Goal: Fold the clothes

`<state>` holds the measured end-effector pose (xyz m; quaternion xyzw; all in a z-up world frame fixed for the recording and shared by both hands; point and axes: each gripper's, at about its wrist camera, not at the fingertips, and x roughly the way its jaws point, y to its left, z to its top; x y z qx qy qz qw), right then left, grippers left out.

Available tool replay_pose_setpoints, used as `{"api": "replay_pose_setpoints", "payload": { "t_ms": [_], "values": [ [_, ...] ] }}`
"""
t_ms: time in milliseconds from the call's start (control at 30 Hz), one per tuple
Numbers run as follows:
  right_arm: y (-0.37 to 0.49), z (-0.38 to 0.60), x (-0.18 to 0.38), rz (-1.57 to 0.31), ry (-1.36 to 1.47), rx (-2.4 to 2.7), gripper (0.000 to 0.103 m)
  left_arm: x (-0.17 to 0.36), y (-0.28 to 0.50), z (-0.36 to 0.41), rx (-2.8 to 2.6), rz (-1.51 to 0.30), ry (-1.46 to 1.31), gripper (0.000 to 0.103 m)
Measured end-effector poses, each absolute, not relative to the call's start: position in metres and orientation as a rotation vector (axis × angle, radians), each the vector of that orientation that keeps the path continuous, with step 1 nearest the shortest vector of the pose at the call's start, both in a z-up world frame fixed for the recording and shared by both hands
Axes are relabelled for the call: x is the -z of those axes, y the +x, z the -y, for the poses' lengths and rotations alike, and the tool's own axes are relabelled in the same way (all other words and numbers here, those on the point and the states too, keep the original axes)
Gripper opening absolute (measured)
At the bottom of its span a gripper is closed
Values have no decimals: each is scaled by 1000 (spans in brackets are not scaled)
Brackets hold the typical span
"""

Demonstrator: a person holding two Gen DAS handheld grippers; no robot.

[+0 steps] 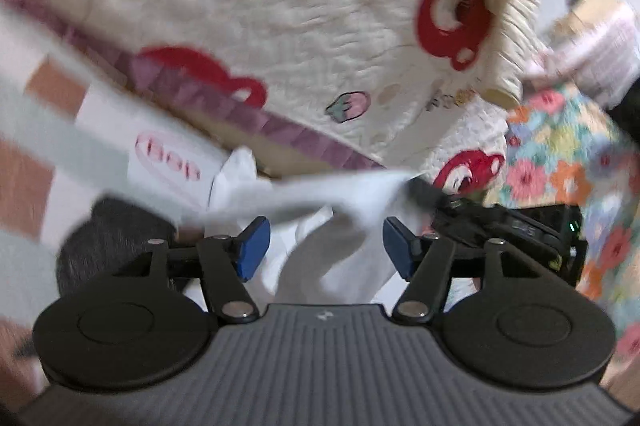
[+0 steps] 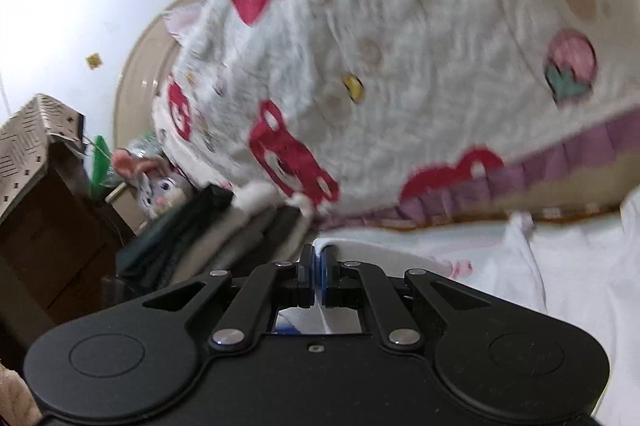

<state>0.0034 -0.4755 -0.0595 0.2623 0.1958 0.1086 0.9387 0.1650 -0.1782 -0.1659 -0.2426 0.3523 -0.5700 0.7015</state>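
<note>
A white garment [image 1: 304, 198] stretches as a blurred band across the left wrist view, and more of it hangs down behind the fingers. My left gripper [image 1: 326, 250] is open, its blue pads [image 1: 254, 250] wide apart with white cloth showing between them, unclamped. At the right of that view, the black right gripper [image 1: 516, 226] holds the band's end. In the right wrist view, my right gripper [image 2: 319, 266] is shut on a folded edge of the white garment [image 2: 580, 266], which spreads out to the right.
A white quilt [image 1: 320, 6] with red prints and a purple ruffle [image 2: 560, 162] fills the background. A floral cloth [image 1: 560, 154] lies right, a dark grey cloth [image 1: 108, 238] left. A cardboard box [image 2: 36, 146], a plush toy [image 2: 160, 190] and dark clothes [image 2: 192, 226] sit at the left.
</note>
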Motion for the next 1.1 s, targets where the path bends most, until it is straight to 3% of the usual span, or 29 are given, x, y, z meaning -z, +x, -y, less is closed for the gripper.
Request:
{"api": "replay_pose_setpoints", "payload": {
  "t_ms": [233,433,467,500,533,667,700,733,767,933,1100],
  "values": [
    [10,461,65,-445,508,-305,4,168,144,205,1334,-777,-347,69],
    [17,448,70,-483,484,-377,4,182,167,191,1143,-770,-532,66],
    [18,446,71,-489,480,-389,4,182,172,187,1130,-765,-538,49],
    [20,446,73,-498,475,-380,5,181,178,183,1118,-759,-544,15],
    [23,450,76,-510,468,-354,5,179,183,178,1095,-742,-540,7],
    [26,465,88,-551,396,-206,11,131,190,140,843,-509,-380,7],
    [25,467,93,-578,337,-162,25,119,192,131,779,-451,-341,7],
    [24,470,99,-605,277,-117,45,108,193,121,715,-395,-303,7],
    [24,472,108,-648,212,-69,49,98,193,112,646,-342,-269,7],
    [19,489,160,-870,105,109,48,78,199,84,412,-213,-156,8],
    [18,502,183,-924,180,179,48,106,218,96,332,-364,-83,11]
  ]
}}
